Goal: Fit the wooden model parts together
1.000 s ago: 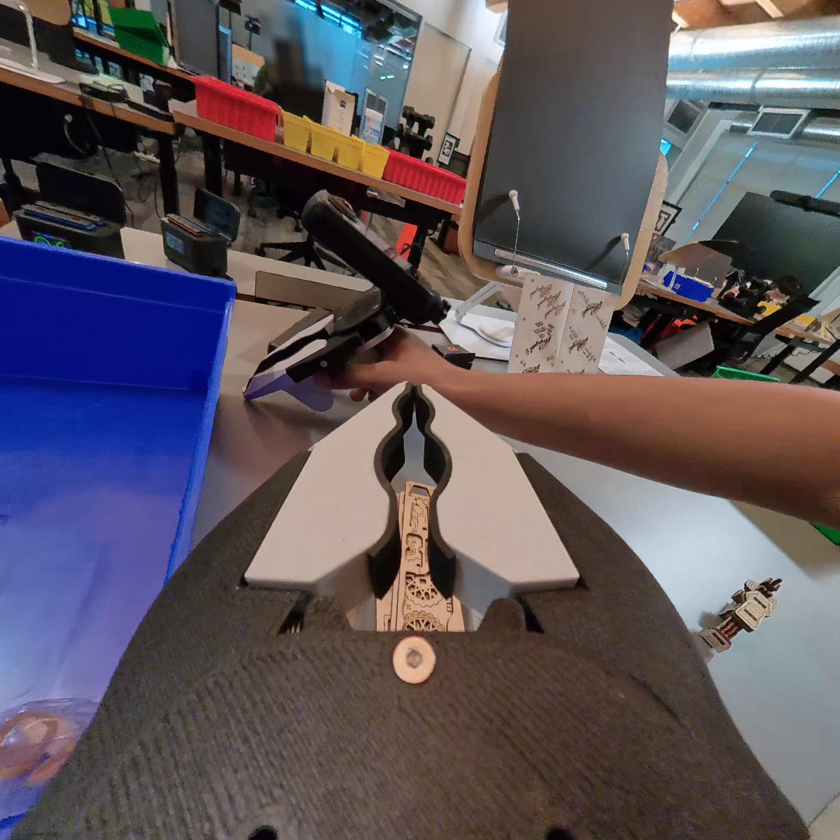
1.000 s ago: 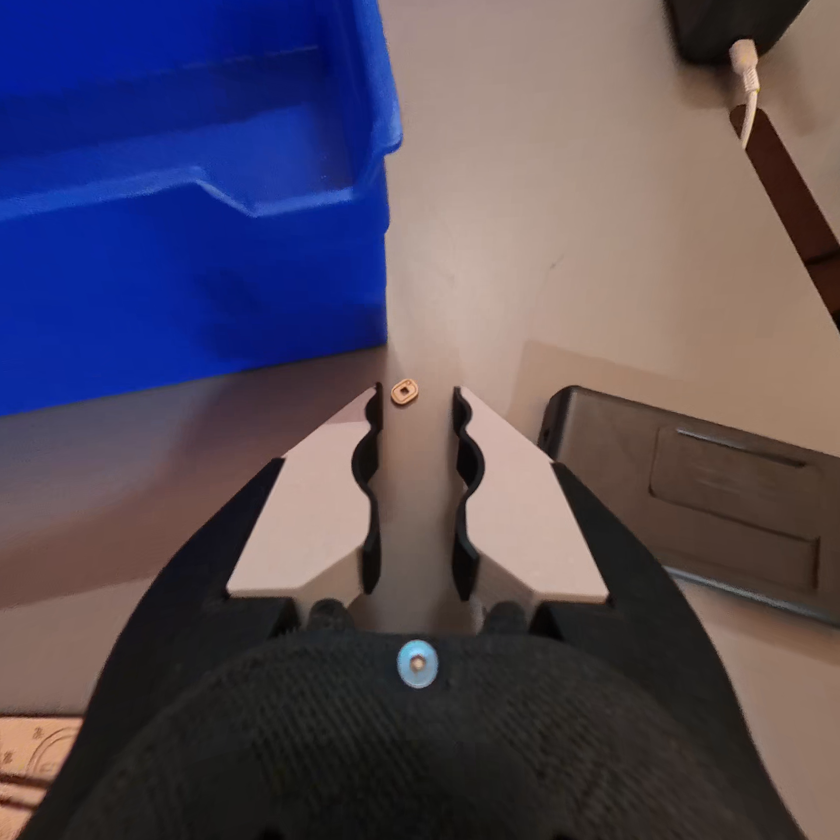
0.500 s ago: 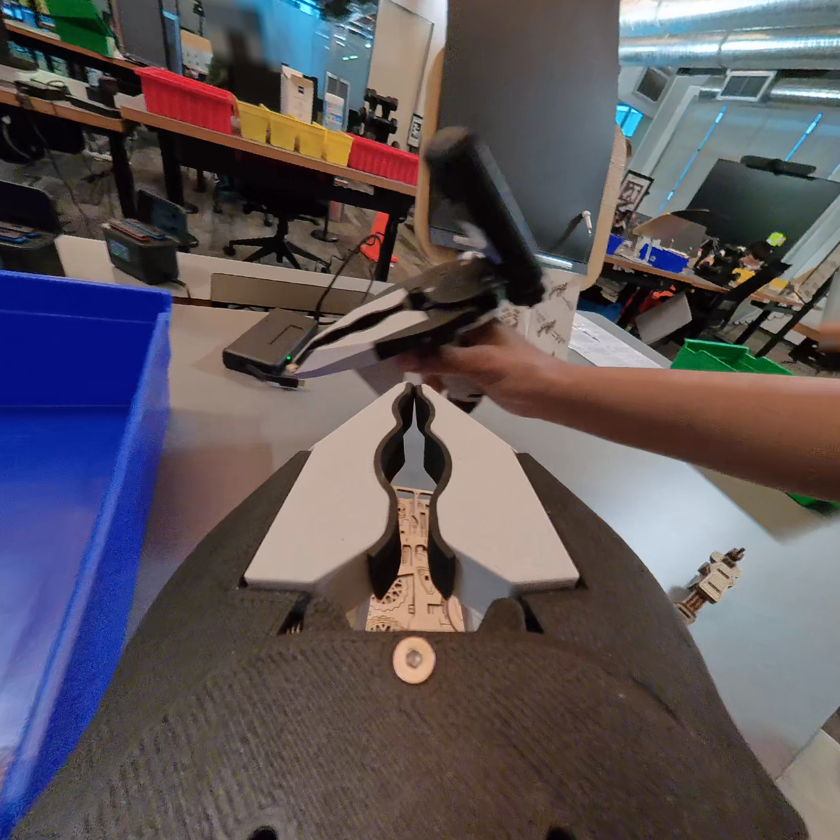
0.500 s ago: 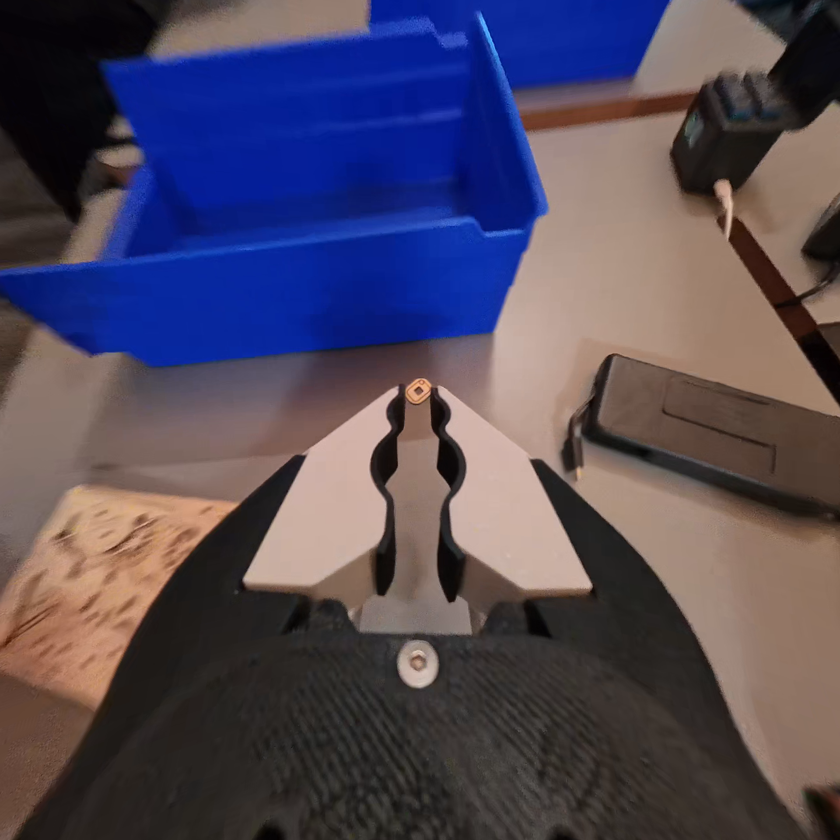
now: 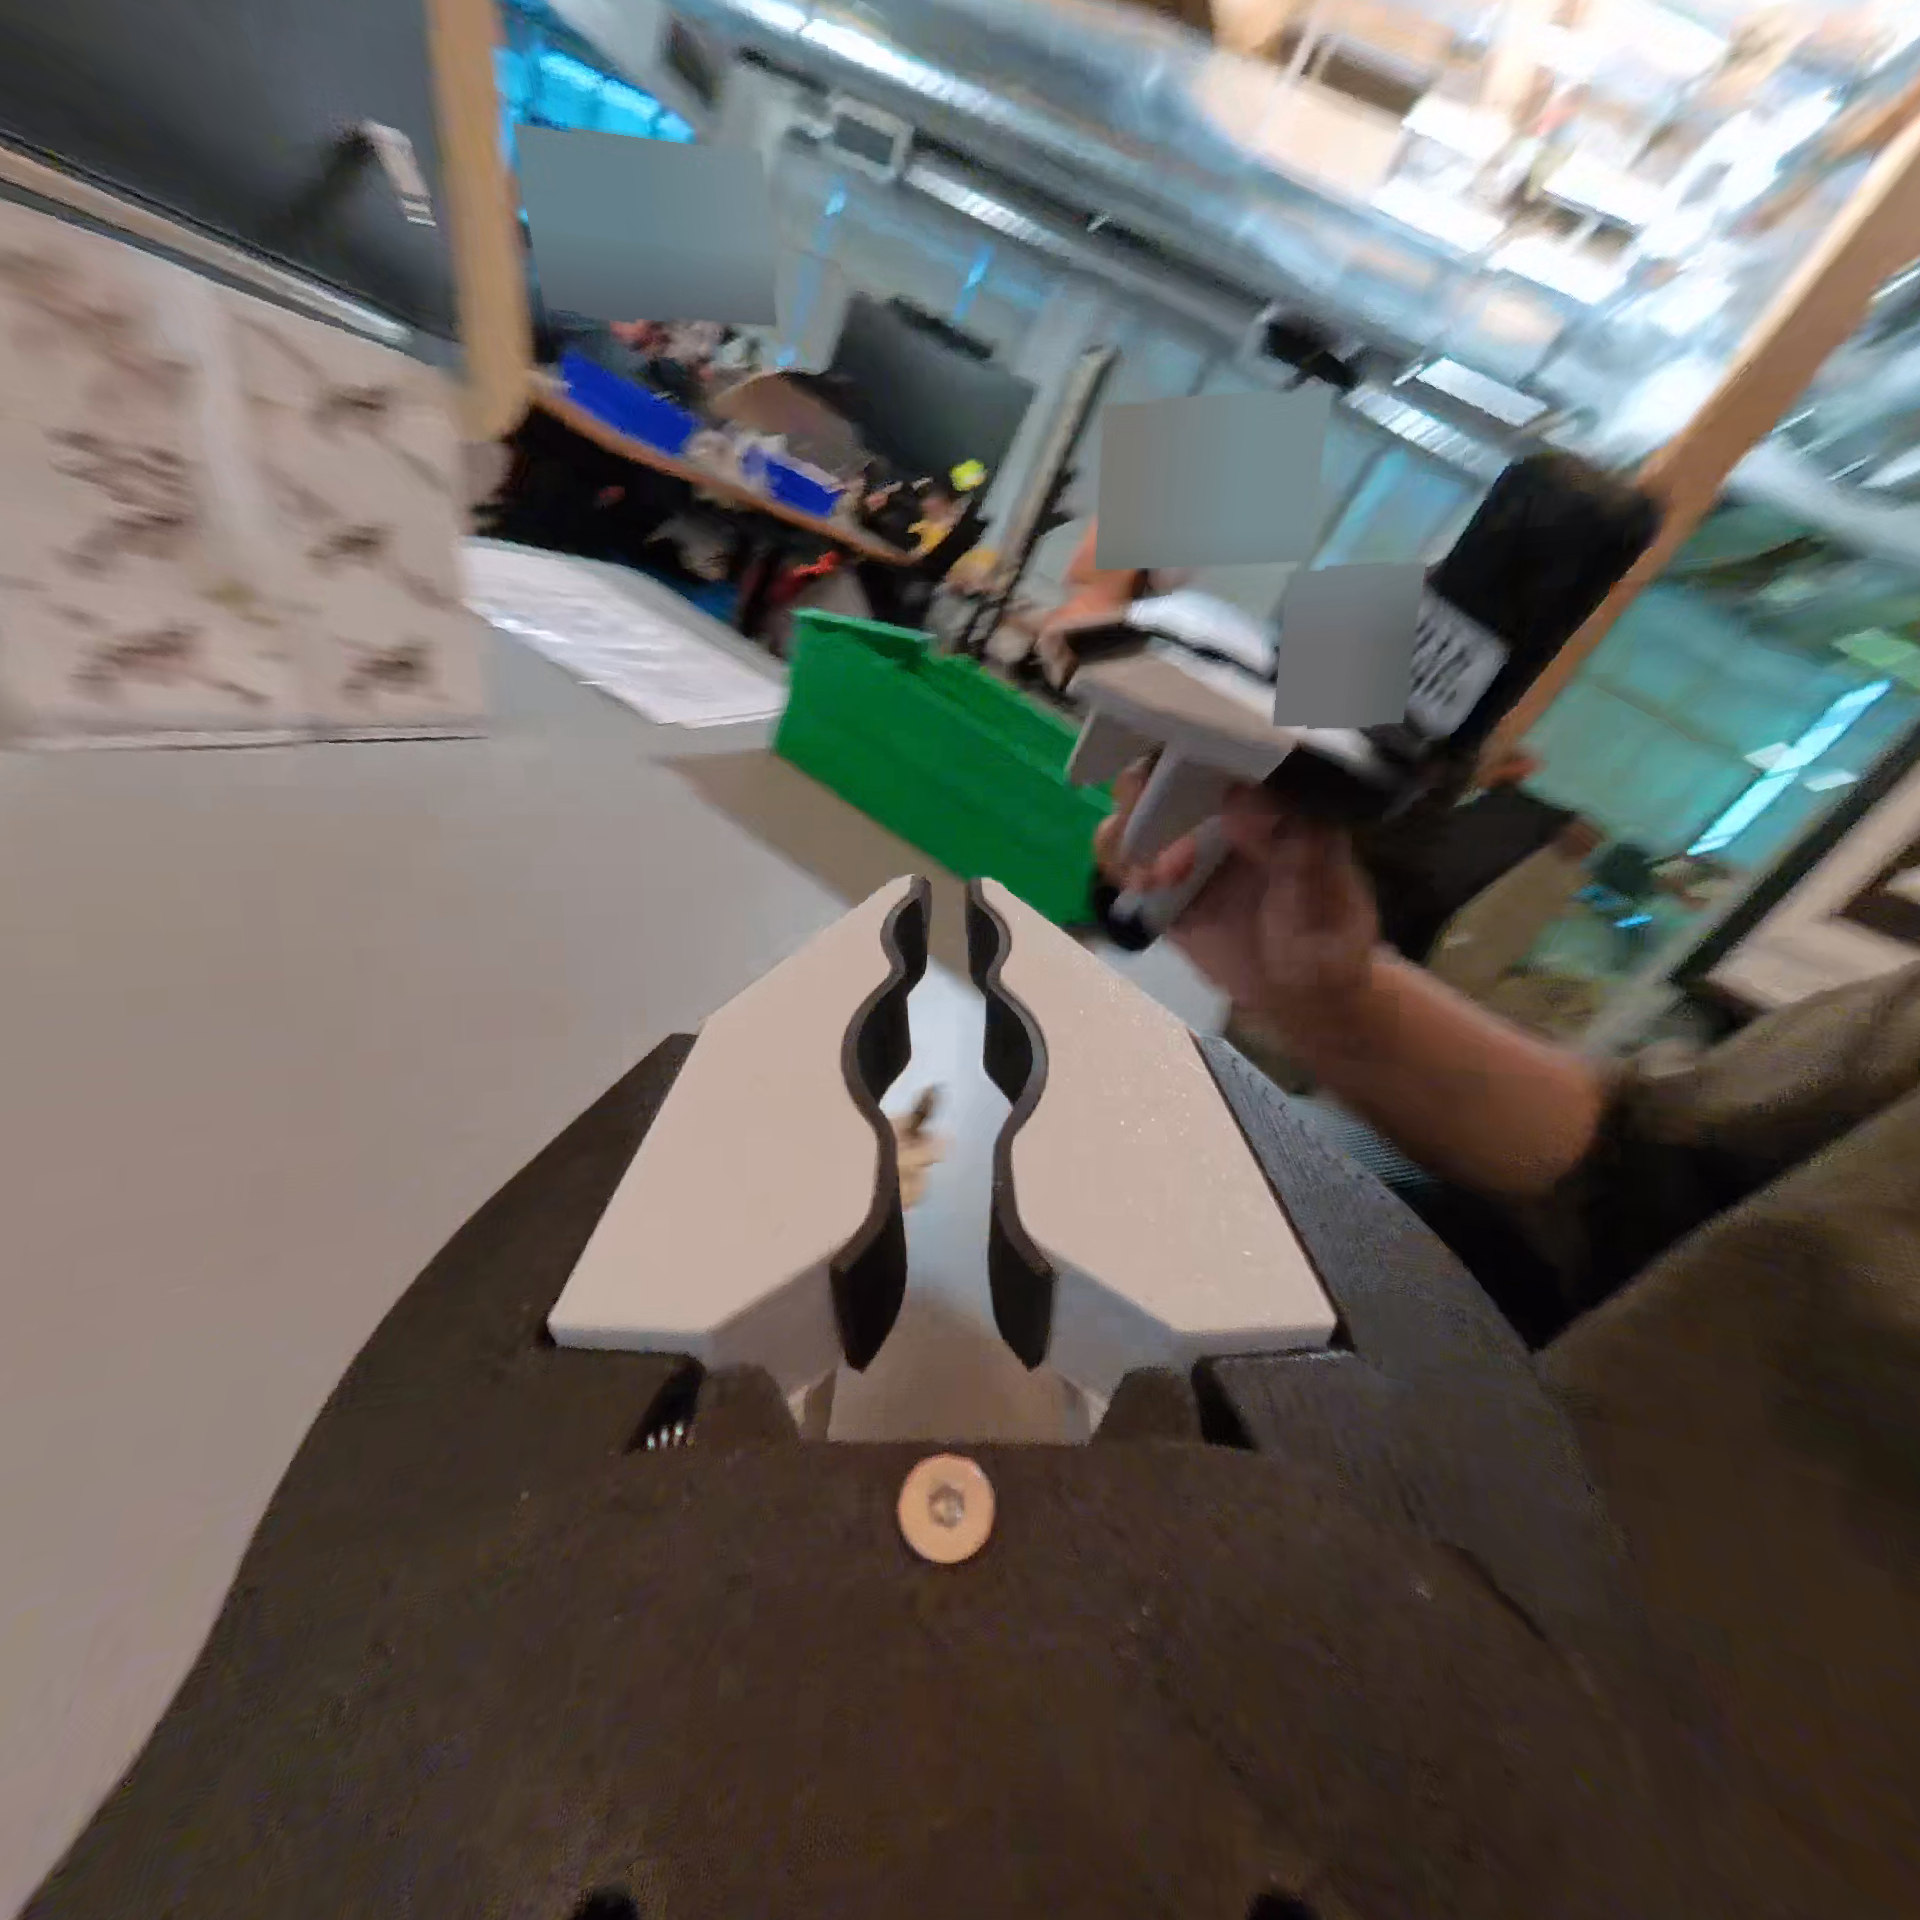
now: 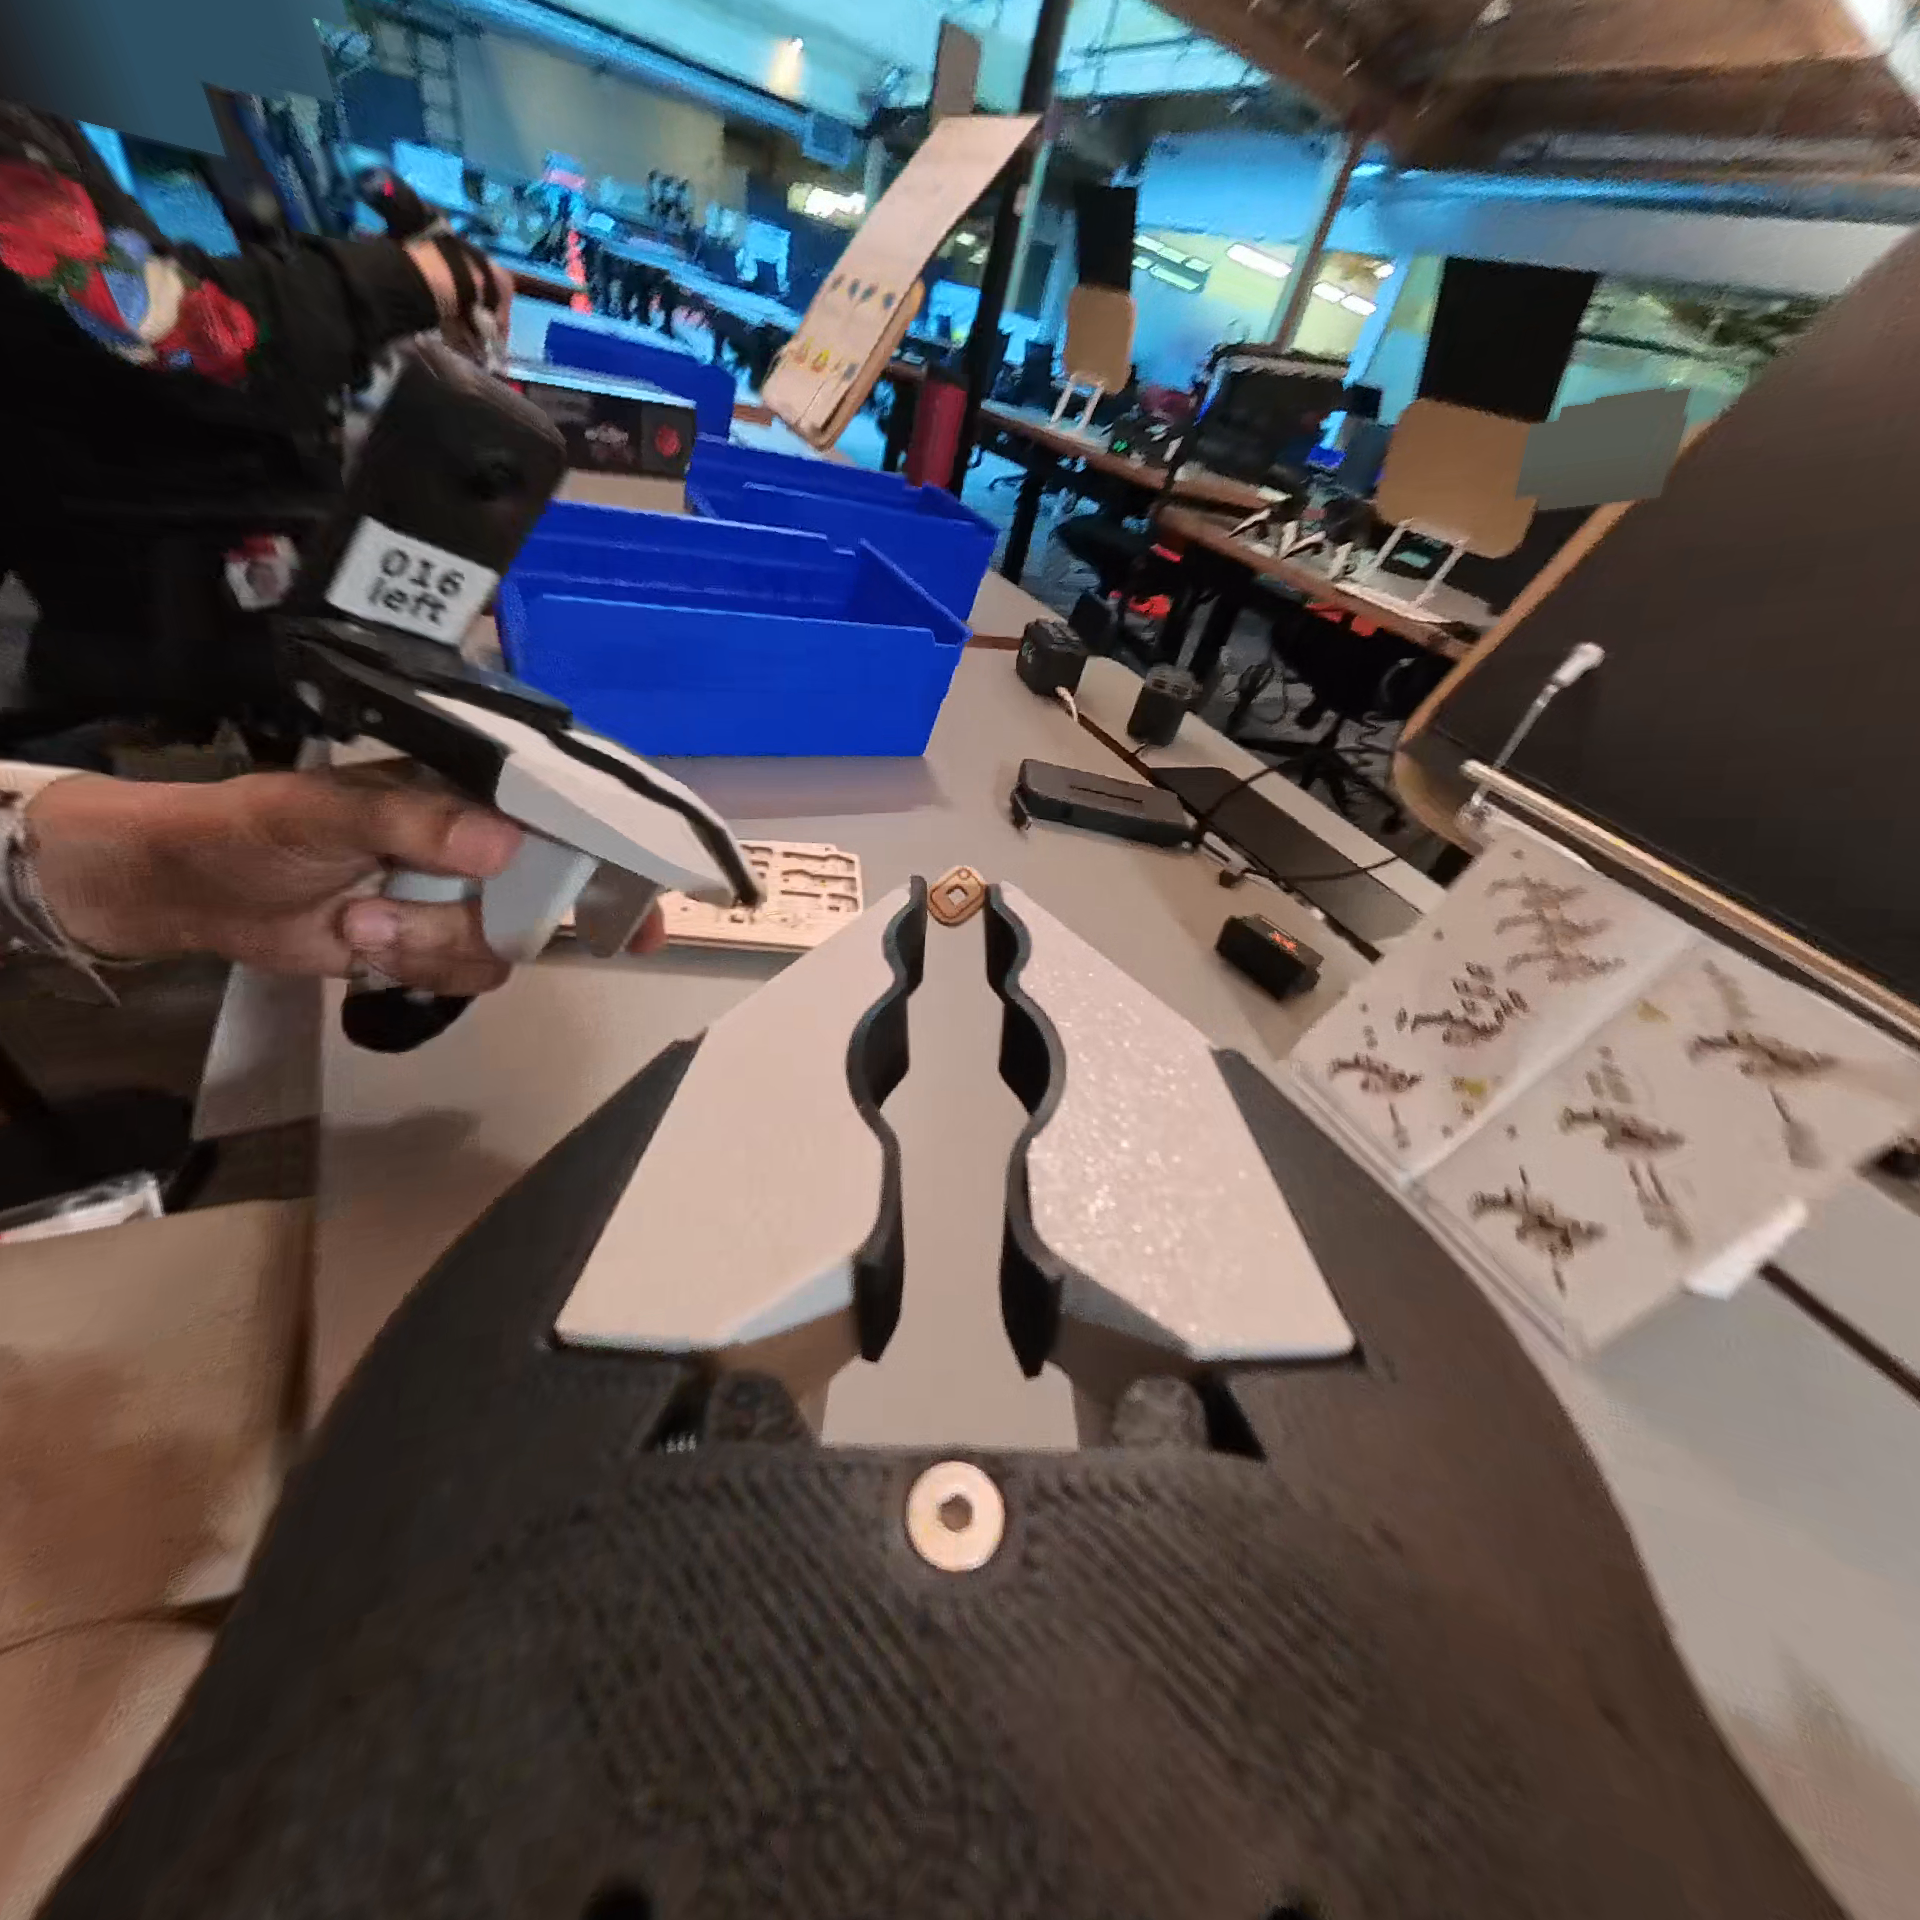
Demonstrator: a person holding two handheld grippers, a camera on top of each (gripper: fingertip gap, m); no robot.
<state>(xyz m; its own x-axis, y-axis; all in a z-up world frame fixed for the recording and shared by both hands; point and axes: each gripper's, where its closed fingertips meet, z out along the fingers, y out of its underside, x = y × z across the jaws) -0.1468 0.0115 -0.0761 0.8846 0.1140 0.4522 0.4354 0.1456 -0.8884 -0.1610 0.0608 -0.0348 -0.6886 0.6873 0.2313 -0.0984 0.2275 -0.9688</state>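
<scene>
At frame centre in the right wrist view, the right gripper (image 6: 956, 902) is pinching a small wooden part (image 6: 957, 895) at its fingertips above the table (image 6: 1039, 873), while the left gripper (image 5: 943, 902), fingers narrowly parted and holding nothing, is hanging above the wooden sheet (image 6: 800, 896) at mid-left.

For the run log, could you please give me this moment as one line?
left gripper: open, empty | right gripper: shut on small wooden piece at fingers' tips | wooden parts sheet: flat on table
</scene>
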